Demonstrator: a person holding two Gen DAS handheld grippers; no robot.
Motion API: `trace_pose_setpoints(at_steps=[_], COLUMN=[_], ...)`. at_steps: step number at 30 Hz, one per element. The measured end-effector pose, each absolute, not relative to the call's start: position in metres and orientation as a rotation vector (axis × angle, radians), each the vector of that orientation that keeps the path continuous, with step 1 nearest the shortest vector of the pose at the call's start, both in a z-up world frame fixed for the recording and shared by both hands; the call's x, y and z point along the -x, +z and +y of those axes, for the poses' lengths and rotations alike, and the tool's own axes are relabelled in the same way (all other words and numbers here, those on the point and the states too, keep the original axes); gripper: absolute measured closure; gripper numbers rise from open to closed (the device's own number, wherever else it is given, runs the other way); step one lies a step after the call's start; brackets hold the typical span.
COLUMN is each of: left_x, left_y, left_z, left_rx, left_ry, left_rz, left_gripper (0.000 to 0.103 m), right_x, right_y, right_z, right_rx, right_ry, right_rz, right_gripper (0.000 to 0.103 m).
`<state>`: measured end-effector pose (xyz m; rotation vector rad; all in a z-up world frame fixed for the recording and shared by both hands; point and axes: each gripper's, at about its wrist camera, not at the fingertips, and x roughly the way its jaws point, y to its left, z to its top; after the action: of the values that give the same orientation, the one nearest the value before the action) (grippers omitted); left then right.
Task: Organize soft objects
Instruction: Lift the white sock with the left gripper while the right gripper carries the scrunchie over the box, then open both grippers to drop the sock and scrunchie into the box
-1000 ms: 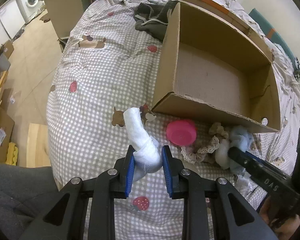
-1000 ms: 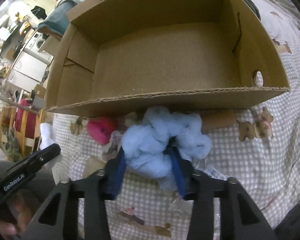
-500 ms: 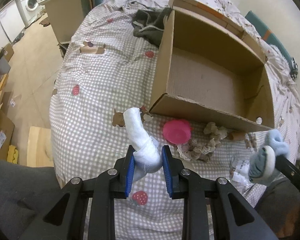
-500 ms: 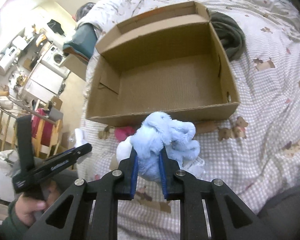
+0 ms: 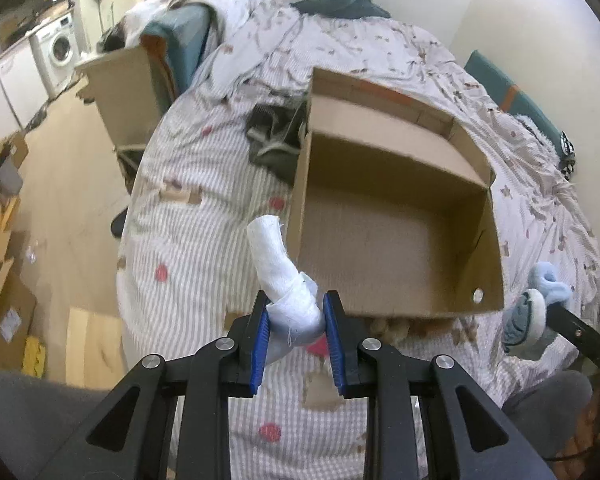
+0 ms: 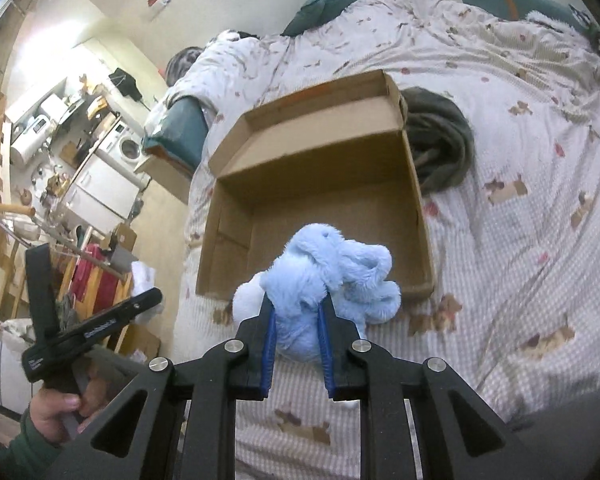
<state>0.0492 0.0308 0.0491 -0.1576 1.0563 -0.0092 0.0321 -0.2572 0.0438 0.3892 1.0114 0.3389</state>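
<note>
My left gripper (image 5: 296,320) is shut on a white rolled sock (image 5: 278,268) and holds it in the air near the front left corner of an open, empty cardboard box (image 5: 388,236). My right gripper (image 6: 297,320) is shut on a fluffy light blue plush toy (image 6: 332,276), held above the box's near wall (image 6: 316,216). In the left wrist view the plush (image 5: 534,312) shows at the right edge. In the right wrist view the left gripper's body (image 6: 96,324) shows at the lower left. A pink object (image 5: 316,347) and lace fabric (image 5: 392,326) lie partly hidden below the box's front wall.
The box sits on a bed with a checked cover (image 6: 520,240). A dark green-grey garment (image 6: 440,148) lies beside the box's far corner. A wooden nightstand (image 5: 128,92) stands left of the bed, with floor and cardboard pieces (image 5: 4,308) beyond.
Both grippers have risen away from the bed with their loads. The right gripper lifted the blue plush off the cover; the box now looks smaller and farther below.
</note>
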Motion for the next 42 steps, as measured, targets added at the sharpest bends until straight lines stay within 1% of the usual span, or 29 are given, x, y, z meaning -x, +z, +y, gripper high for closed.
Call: trace_pose_setpoints(at_steps=[6, 11, 27, 42], left_x=[-0.079, -0.101, -0.140, -0.158], left_y=[0.055, 0.048, -0.005, -0.039], left_z=[0.014, -0.001, -0.033, -0.040], left_rx=[0.126, 0.101, 0.047, 0.018], left_ry=[-0.036, -0.056, -0.081, -0.048], left_rz=[1.051, 1.069, 1.150, 1.188], left_gripper=[0.079, 0.079, 0.079, 0.079], right_x=[-0.060, -0.078, -0.120, -0.129], right_y=[0.047, 0.043, 0.003, -0.038], right_z=[-0.248, -0.240, -0.229, -0.226], right_rx=[-0.357, -0.335, -0.359, -0.368], right_ry=[0.325, 0.325, 0.295, 0.233], right_rz=[0.999, 1.006, 1.076, 1.125], right_gripper=[0.082, 0.082, 0.082, 0.082])
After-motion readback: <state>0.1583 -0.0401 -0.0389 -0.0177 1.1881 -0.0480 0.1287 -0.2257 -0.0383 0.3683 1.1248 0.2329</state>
